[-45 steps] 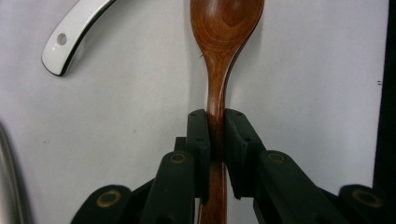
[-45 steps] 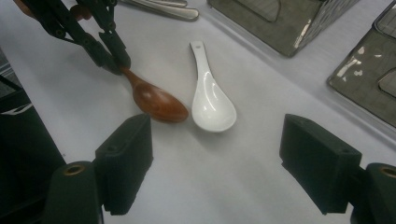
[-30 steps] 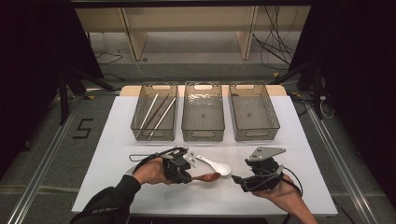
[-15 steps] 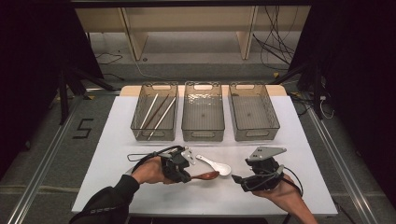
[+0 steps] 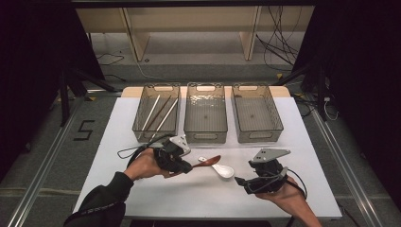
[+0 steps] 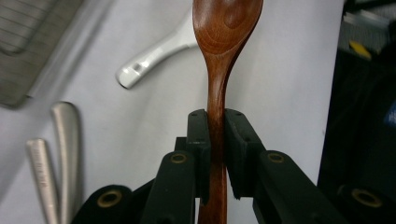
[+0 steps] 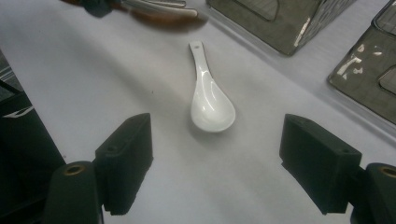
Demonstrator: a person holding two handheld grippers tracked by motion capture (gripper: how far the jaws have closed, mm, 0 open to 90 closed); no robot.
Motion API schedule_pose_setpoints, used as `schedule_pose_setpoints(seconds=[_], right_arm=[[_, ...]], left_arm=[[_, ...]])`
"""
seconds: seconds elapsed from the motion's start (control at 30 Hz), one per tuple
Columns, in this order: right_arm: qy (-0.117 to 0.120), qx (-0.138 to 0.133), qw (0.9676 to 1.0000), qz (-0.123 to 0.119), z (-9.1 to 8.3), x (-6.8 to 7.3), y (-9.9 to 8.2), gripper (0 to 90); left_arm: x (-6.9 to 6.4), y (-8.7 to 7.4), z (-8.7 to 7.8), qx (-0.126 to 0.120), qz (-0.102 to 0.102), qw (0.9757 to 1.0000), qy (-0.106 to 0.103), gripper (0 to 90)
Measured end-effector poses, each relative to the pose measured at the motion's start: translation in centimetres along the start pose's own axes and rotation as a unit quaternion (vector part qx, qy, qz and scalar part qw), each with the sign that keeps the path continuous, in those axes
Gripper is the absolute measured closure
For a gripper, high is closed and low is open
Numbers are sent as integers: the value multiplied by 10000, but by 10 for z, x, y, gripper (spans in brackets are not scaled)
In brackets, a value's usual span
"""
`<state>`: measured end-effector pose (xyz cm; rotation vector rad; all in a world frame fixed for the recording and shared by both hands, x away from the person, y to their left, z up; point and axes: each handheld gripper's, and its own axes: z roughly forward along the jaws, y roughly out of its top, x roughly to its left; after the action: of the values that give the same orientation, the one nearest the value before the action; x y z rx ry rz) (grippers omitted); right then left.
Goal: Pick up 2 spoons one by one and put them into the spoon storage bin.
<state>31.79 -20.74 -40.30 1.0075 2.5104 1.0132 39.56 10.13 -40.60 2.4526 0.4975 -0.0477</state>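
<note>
A wooden spoon (image 6: 219, 56) is clamped by the left claw (image 6: 217, 135) at lower centre; the right claw (image 7: 215, 158) is held wide open, empty, before a white spoon (image 7: 209, 100).

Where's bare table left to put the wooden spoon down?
Bare table lies right of the right bin, and along the near edge between the two forearms. It is crowded between the left gripper and the white spoon.

White table (image 5: 142, 194), grey floor (image 5: 56, 142) marked "5", wooden shelving (image 5: 189, 23) behind, dark surroundings
</note>
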Motion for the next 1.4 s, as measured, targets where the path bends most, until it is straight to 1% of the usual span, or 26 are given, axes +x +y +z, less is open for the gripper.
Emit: schedule_pose_setpoints(seconds=[0.03,0.1,0.13,0.23,0.27,0.33,0.47,0.5,0.53,0.57,0.67,0.77,0.9,0.93,0.97,1.03,1.13,1.17,1.2,1.23,1.4], right_arm=[[9,-6,10000,12,0,0,0,264],[12,-4,10000,2,0,0,0,264],[8,-1,10000,9,0,0,0,264],[12,-14,10000,20,0,0,0,264],[12,-15,10000,15,0,0,0,264],[8,-9,10000,17,0,-1,0,264],[15,-13,10000,24,0,0,0,264],[18,-9,10000,15,0,0,0,264],[17,-10,10000,12,0,0,0,264],[17,-10,10000,12,0,0,0,264],[23,-16,10000,24,0,0,0,264],[26,-14,10000,24,0,0,0,264],[36,-20,10000,13,0,0,0,264],[35,-23,10000,14,0,0,0,264],[37,-22,10000,9,0,0,0,264],[42,-29,10000,1,-1,0,0,264],[47,-30,10000,9,-1,0,0,264],[46,-27,10000,11,-1,0,0,264],[44,-30,10000,1,-1,0,0,264],[42,-27,10000,-6,-1,0,0,264],[62,-23,10000,-5,0,0,0,264]], left_arm=[[2,2,-3,-116,-90,9999,67,805],[8,6,-7,-245,-221,9994,145,805],[11,7,-10,-327,-302,9988,217,805],[18,11,-14,-467,-449,9974,317,804],[20,11,-15,-508,-498,9969,321,805],[24,13,-17,-567,-565,9960,408,804],[31,20,-20,-686,-715,9935,559,805],[32,23,-20,-740,-764,9925,607,804],[34,25,-20,-761,-792,9918,647,804],[36,29,-20,-739,-770,9918,706,804],[42,39,-20,-826,-856,9895,821,804],[49,49,-19,-842,-892,9876,981,804],[60,60,-16,-876,-966,9852,1109,804],[63,62,-15,-879,-983,9851,1107,804],[65,65,-14,-896,-1031,9842,1127,804],[70,68,-13,-863,-1034,9839,1174,804],[75,73,-12,-913,-1109,9821,1215,804],[77,74,-12,-904,-1091,9822,1232,804],[78,75,-12,-935,-1136,9812,1250,804],[80,76,-12,-929,-1149,9810,1257,804],[87,79,-11,-997,-1256,9785,1296,804]])
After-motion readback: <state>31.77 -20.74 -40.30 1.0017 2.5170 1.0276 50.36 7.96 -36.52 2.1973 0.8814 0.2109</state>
